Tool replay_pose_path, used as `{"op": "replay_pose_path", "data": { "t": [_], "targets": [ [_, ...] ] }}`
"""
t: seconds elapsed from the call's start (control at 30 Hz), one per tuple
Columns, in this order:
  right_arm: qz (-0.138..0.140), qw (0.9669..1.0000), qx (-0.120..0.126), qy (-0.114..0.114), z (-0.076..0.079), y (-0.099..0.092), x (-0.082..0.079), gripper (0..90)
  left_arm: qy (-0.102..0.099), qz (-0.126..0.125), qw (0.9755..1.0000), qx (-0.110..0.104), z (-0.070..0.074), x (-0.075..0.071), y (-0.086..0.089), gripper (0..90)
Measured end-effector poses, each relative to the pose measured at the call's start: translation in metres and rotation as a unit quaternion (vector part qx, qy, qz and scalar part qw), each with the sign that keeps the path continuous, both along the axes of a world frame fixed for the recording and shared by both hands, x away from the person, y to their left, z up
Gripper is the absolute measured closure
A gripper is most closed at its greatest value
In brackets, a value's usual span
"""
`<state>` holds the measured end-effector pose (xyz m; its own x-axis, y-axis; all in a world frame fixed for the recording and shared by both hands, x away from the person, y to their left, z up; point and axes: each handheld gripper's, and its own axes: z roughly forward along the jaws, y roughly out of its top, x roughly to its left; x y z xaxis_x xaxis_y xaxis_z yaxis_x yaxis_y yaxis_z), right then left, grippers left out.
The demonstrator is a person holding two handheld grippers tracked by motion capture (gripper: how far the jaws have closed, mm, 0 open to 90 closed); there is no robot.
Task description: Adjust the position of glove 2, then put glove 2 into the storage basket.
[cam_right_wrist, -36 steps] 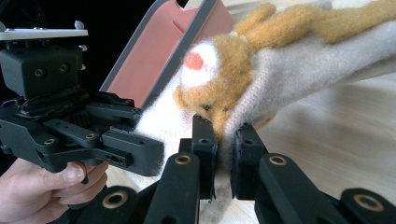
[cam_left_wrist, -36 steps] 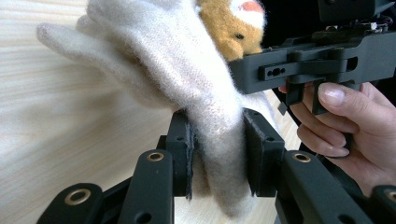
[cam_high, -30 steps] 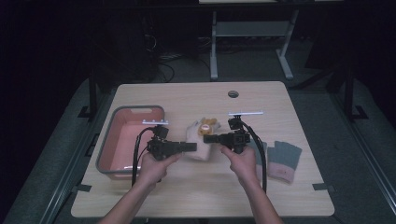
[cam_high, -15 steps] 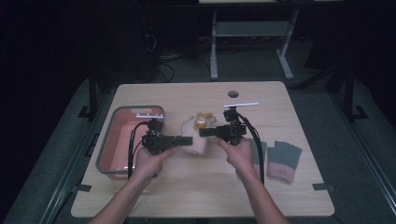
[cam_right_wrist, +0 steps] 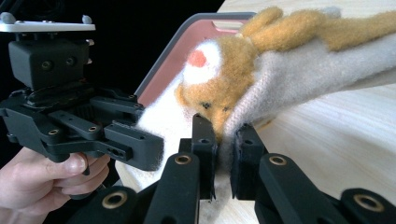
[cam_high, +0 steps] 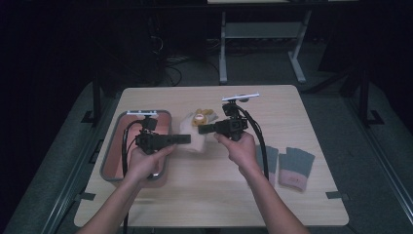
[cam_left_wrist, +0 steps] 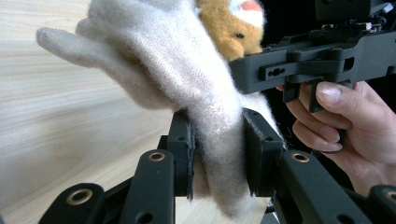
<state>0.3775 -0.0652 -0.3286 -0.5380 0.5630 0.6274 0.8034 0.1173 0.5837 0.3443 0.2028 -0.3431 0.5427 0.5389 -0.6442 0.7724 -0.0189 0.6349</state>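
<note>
left gripper (cam_left_wrist: 217, 154): jaws clamped on glove (cam_left_wrist: 187, 79) | right gripper (cam_right_wrist: 223, 154): jaws clamped on same glove | table (cam_high: 214, 195): wood, tray (cam_high: 114, 156) near left edge | room: dark

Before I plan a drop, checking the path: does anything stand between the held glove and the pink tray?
Nothing visible does. Both grippers clamp the cream glove, and the pink tray lies just beside it, past the left gripper.

The table (cam_high: 209, 195) is seen whole from a fixed camera placed above the person's side, aimed forward and down, fairly far off. 2 more cameras are carried on the grippers, each aimed along its own jaws, very near. The fuzzy glove (cam_left_wrist: 187, 79) (cam_right_wrist: 299, 79) (cam_high: 195, 139) and pink tray (cam_high: 117, 151) (cam_right_wrist: 187, 46) are shared.
</note>
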Motion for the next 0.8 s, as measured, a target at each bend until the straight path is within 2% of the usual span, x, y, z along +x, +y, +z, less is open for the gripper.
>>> {"op": "replay_pose_path", "data": {
  "t": [0.23,0.43,0.8],
  "targets": [
    [0.006,1.0,-0.001,-0.005,0.009,0.013,0.005,82.3,-0.008,0.006,0.9999,0.003,0.008,0.001,0.012,67.6],
    [0.013,0.9998,-0.002,-0.012,0.016,0.022,0.008,82.3,-0.005,0.013,0.9999,-0.005,0.013,0.002,0.021,67.6],
    [0.031,0.9993,0.0,-0.019,0.025,0.04,0.013,82.3,-0.021,0.019,0.9996,0.008,0.025,-0.001,0.038,67.5]
  ]
}}
